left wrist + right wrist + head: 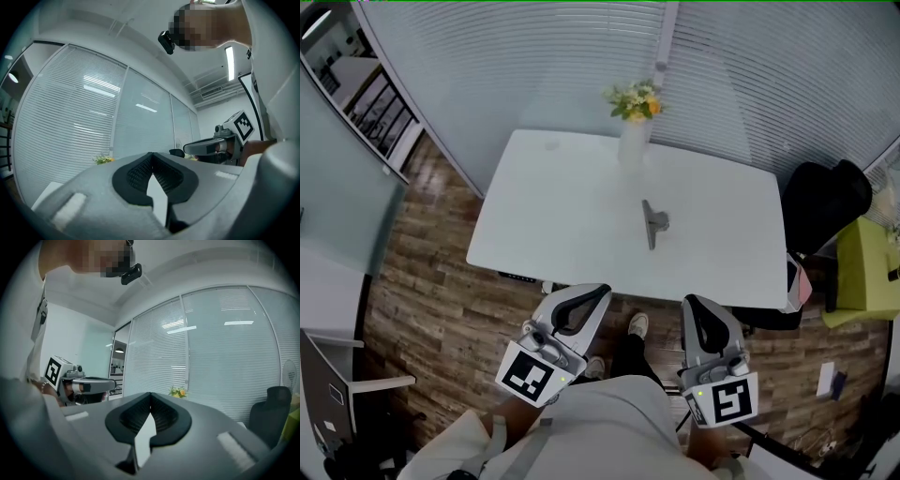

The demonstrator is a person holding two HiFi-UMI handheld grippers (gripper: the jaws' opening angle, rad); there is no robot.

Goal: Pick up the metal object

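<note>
Our left gripper (598, 292) and right gripper (694, 304) hang short of the table's (534, 244) near edge, jaws pressed together on nothing. The metal object (652, 223) lies mid-table, well apart from both; we cannot make out its exact shape.

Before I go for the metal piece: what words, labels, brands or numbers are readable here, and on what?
No readable words or numbers anywhere.
Black-and-white square markers on the left gripper and right gripper cubes: coded patterns, not text.
Small white flat object on the wooden floor: too small to read.
</note>
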